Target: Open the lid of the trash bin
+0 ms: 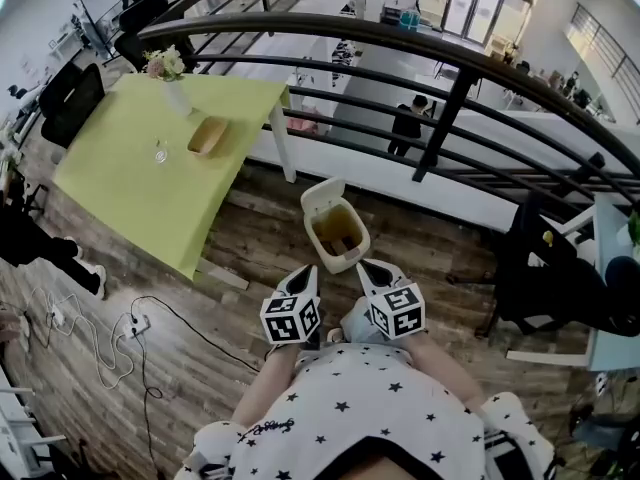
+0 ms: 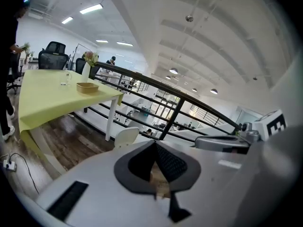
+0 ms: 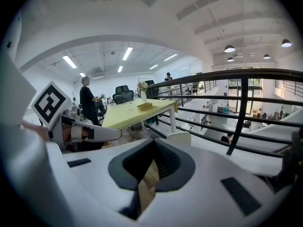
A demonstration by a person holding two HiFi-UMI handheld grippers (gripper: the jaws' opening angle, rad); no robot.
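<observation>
White and tipped up at its back edge, the lid (image 1: 322,196) of the trash bin (image 1: 347,256) already stands open, so the task looks done. The bin sits at twelve o'clock from the left gripper (image 1: 300,286) and right gripper (image 1: 375,276), both closed and empty.

The head view looks from above the person's chest steeply down at the floor, with the green table (image 1: 150,168) at the upper left and the railing (image 1: 400,43) across the top. The 2 gripper views sit low, close behind their own jaws, and face forward and slightly upward. All 3 views share the table, the railing and the raised white lid (image 1: 322,195).
</observation>
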